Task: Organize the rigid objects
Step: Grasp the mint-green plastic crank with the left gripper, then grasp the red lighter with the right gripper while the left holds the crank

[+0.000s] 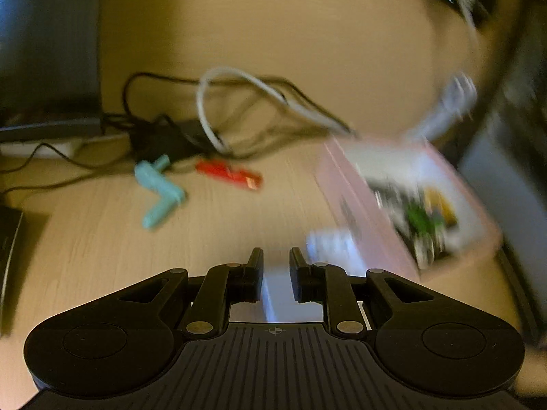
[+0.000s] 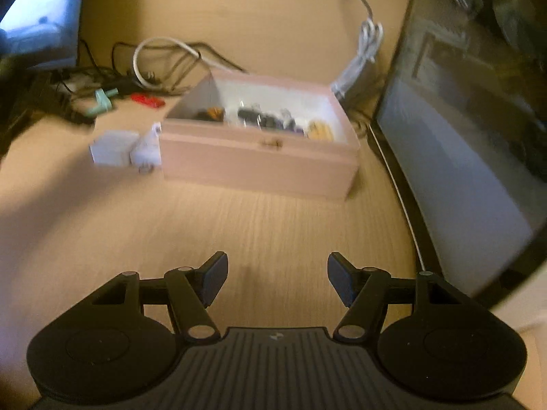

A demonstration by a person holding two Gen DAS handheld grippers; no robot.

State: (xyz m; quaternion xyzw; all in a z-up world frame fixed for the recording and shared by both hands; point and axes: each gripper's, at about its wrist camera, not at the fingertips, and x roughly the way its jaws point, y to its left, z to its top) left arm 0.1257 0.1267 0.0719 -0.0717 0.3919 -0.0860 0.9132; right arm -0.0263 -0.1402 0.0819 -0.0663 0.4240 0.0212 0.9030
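Note:
A pink open box (image 2: 259, 157) holds several small parts and stands mid-table; it also shows blurred in the left wrist view (image 1: 345, 191). My left gripper (image 1: 276, 259) is shut on a white block (image 1: 277, 290). In the right wrist view that white block (image 2: 112, 150) shows left of the box, beside a small white object (image 2: 148, 150). A teal L-shaped piece (image 1: 159, 191) and a red piece (image 1: 229, 174) lie on the table to the left, also in the right wrist view, teal (image 2: 101, 102) and red (image 2: 148, 99). My right gripper (image 2: 277, 273) is open and empty, well short of the box.
Black and white cables (image 1: 212, 116) tangle behind the teal and red pieces. A dark monitor (image 2: 478, 130) stands along the right. A white cable bundle (image 2: 362, 58) lies behind the box. A dark screen (image 1: 48, 41) stands at far left.

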